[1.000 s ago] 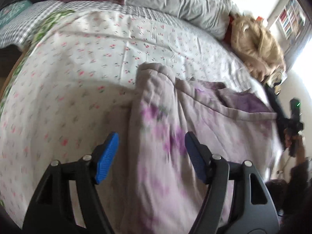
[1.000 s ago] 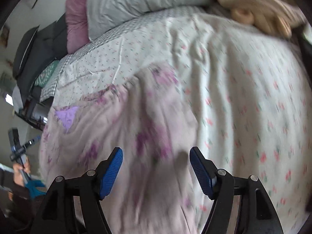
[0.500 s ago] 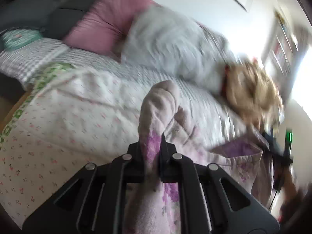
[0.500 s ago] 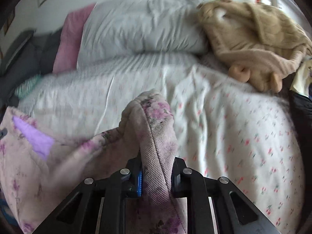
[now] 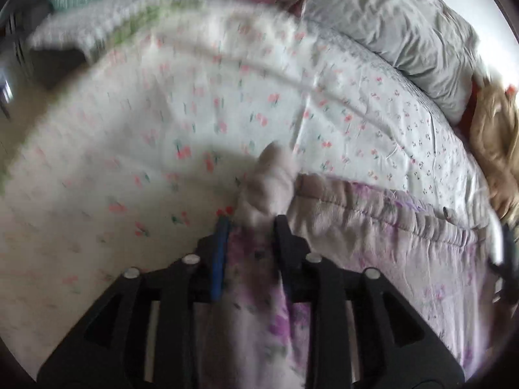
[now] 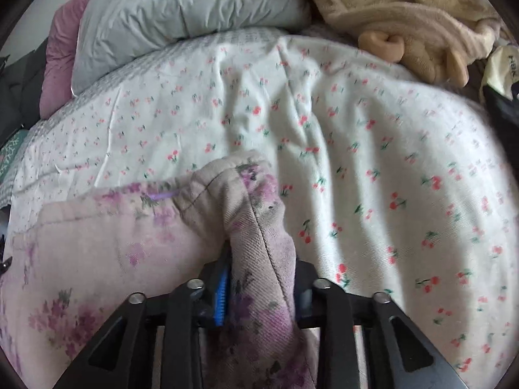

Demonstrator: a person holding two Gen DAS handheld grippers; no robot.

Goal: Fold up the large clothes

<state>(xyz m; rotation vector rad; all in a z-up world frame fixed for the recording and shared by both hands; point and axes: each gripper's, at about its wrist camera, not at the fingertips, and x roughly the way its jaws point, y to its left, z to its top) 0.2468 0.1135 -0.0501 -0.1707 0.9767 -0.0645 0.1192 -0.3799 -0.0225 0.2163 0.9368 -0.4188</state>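
Observation:
A pale pink garment with purple flowers [image 5: 373,246] lies on the bed, its gathered waistband stretched between my two grippers. My left gripper [image 5: 249,227] is shut on the waistband's left corner, which bunches up past the blue pads. In the right wrist view the same garment [image 6: 97,253] spreads to the left. My right gripper [image 6: 259,259] is shut on its right corner, with fabric folded over the jaws.
A white cherry-print bedspread [image 6: 373,162] covers the bed [image 5: 162,113]. A grey pillow [image 6: 181,3] and a pink pillow [image 6: 58,52] lie at the head. A tan plush blanket [image 6: 421,16] sits at the back right, also seen in the left wrist view [image 5: 496,136].
Both grippers closed on the garment's waistband corners, lifted it, and have now carried it forward and lower over the bedspread. The waistband is pulled straighter between them.

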